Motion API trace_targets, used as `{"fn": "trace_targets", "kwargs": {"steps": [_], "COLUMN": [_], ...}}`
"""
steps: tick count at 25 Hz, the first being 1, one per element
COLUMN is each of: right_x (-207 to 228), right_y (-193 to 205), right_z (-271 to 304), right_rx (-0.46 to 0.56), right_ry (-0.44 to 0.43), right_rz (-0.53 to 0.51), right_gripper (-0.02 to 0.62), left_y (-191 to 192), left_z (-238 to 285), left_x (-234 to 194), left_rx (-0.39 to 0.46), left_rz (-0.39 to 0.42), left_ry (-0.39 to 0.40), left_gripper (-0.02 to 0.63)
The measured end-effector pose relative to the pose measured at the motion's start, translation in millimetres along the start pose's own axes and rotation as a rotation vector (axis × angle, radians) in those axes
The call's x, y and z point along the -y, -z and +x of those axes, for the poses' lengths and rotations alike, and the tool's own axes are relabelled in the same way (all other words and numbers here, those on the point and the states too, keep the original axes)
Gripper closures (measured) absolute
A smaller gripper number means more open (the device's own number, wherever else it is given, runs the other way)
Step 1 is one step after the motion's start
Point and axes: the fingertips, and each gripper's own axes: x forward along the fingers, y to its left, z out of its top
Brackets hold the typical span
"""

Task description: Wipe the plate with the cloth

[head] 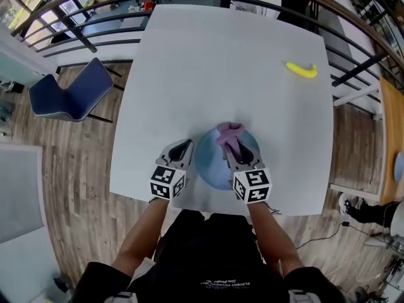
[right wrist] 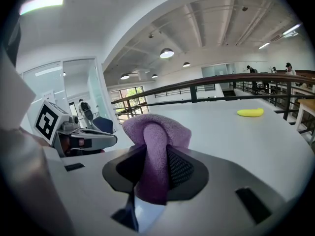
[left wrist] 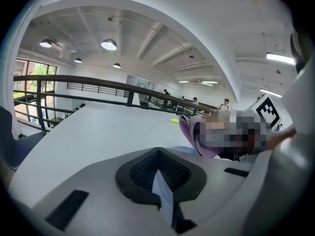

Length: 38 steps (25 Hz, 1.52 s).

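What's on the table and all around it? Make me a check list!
Surface: white table.
Job's things: blue plate at the near edge; purple cloth over it.
Clutter: banana, far right.
Grippers: left gripper shut on a thin pale-blue edge, likely the plate's rim; right gripper shut on the cloth.
Cables: one cable on the floor, right.
Surroundings: blue chair, railing.

Cloth (head: 228, 132) over plate (head: 209, 161), table's (head: 221, 62) near edge; banana (head: 301, 70) far right.
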Motion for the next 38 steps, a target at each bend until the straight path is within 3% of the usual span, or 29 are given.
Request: {"fn": "trace_targets", "kwargs": {"steps": [11,22,31,38], "right_x": [-16.9,-20.4,-15.9,3.6], "right_y": [38.9,67.5,68.5,68.7], "right_z": [42.6,65.9,71.3,60.6], "right_rx": [-0.141,-0.272,-0.293,-0.283], "right_ry": [-0.053,-0.036,-0.021,0.045], "right_rz": [0.003,-0.003,0.008,0.034], "right_gripper": [0.479,0.479,0.479,0.479], "left_y": [18.4,23.5,27.2,22.2], "left_z": [-1.5,-10.5,-16.8,-14.2], "left_x": [-23.1,-40.5,-41.1,-23.0], "left_rx": [-0.035,-0.054,-0.058,-0.058], "left_rz": [-0.035,-0.060,-0.062,-0.053], "left_ry": [-0.038,-0.072,-0.081,-0.050], "left_gripper": [0.600,0.600,0.600,0.600]}}
